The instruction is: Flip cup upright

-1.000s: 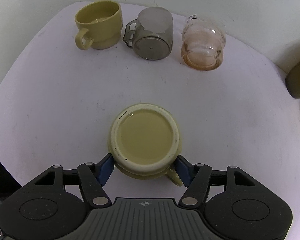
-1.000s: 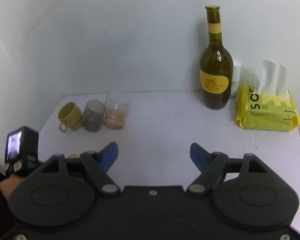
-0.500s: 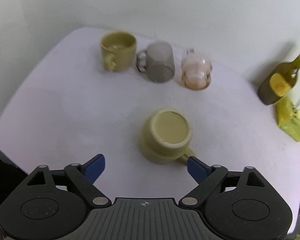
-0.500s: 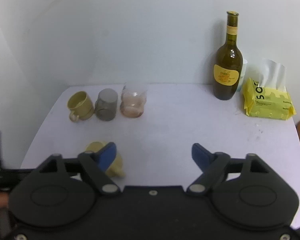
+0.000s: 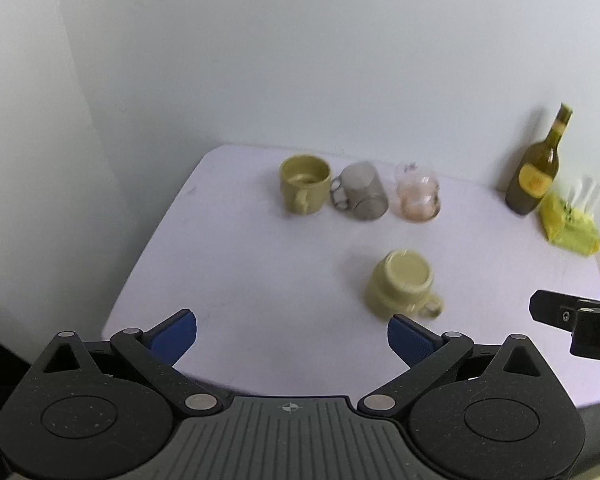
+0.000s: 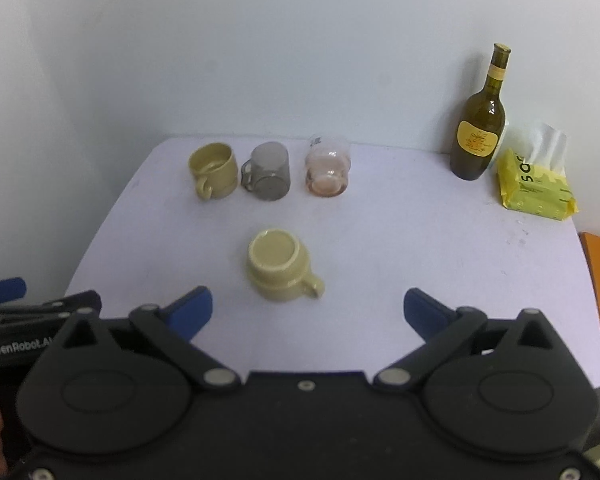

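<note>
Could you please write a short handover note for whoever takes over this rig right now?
Left gripper: open, empty, above the near table edge.
Right gripper: open, empty.
Pale yellow mug: upside down mid-table, base up, handle toward the right gripper, ungrasped.
Back row: upright yellow mug, inverted grey glass mug, pink glass cup.
Done: nothing visible on the pale mug.
Left: grasp it, flip it upright.

The left tool [image 5: 292, 334] has let go of the upside-down cup [image 5: 402, 282] and spread wide. It has pulled back, well apart from the cup.
</note>
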The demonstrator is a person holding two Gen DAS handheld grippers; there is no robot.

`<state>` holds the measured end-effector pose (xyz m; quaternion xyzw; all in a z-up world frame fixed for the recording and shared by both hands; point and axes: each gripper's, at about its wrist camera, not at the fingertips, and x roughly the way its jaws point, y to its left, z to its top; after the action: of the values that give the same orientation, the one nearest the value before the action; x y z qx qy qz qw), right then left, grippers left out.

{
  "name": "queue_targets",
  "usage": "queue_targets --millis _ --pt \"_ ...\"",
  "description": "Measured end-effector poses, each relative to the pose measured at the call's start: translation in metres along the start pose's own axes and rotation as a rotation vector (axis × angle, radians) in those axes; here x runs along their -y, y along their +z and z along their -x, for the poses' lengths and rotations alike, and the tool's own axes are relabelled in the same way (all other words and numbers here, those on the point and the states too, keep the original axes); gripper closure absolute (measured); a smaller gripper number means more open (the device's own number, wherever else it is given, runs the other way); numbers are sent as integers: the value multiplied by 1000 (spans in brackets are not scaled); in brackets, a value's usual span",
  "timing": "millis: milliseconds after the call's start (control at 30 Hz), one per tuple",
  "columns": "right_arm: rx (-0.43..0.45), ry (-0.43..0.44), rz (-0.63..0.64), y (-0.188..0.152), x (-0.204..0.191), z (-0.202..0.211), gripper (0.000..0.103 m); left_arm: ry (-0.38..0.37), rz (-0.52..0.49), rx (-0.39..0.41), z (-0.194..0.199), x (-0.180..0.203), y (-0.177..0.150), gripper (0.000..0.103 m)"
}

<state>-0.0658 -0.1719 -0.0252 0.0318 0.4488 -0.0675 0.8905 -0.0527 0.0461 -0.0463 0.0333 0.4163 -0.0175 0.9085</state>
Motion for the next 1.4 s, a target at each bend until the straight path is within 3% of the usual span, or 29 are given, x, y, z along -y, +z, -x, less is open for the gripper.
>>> queue_targets --millis 400,700,1400 --pt "5 -32 38 -28 -38 26 0 -36 31 18 23 -24 -25 0" --pt "14 -33 62 -31 -52 31 0 -34 54 18 19 -32 -31 0" --pt "7 -42 71 -29 -51 30 0 -44 47 14 20 -26 -28 0"
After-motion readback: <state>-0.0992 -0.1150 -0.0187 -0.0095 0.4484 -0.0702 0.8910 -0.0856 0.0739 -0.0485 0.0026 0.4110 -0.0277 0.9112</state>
